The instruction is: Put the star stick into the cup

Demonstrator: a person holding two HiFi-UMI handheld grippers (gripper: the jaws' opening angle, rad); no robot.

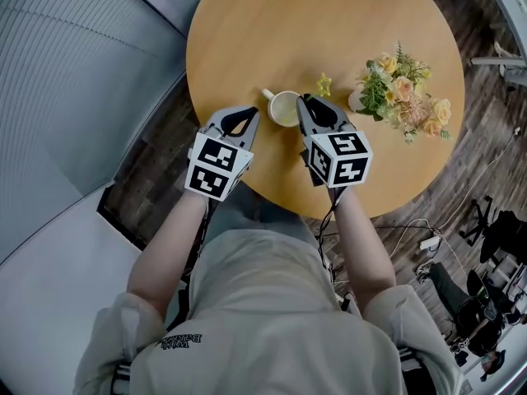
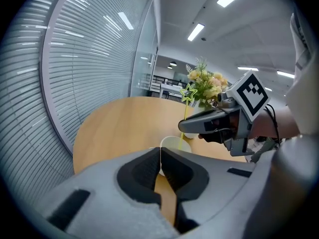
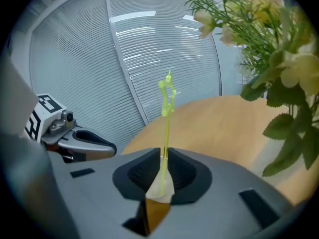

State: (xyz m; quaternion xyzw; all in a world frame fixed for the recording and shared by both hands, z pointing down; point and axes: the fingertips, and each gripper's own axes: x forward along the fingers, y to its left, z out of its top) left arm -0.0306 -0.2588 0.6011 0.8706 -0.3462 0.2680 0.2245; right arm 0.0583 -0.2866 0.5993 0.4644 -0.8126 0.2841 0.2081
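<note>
Person stands at a round wooden table (image 1: 247,31) with a gripper in each hand.

Right gripper (image 1: 306,101) is clenched on the star stick (image 1: 324,84), a thin yellow-green rod with a star on top. In the right gripper view the jaws pinch the rod low down, and the star (image 3: 167,91) stands up above them, nearly upright. A pale shape shows through the gap just under the jaws, which looks like the cup (image 3: 160,187).

Cup (image 1: 284,108) is white with a handle on its left. It sits on the table near the person's edge, between the two grippers, and the right gripper's tip is right over its rim. In the left gripper view the stick (image 2: 186,114) runs down from the star, past the right gripper's tip (image 2: 187,126), to the cup's mouth (image 2: 175,143). Its lower end appears to be inside the opening; how deep it goes is unclear.

Left gripper (image 1: 241,113) hovers just left of the cup, jaws pressed together with nothing between them (image 2: 160,153). Not touching the cup.

Flower bouquet (image 1: 399,93) stands on the table to the right of the cup, apart from it. Slatted blinds (image 3: 159,39) fill the background.
</note>
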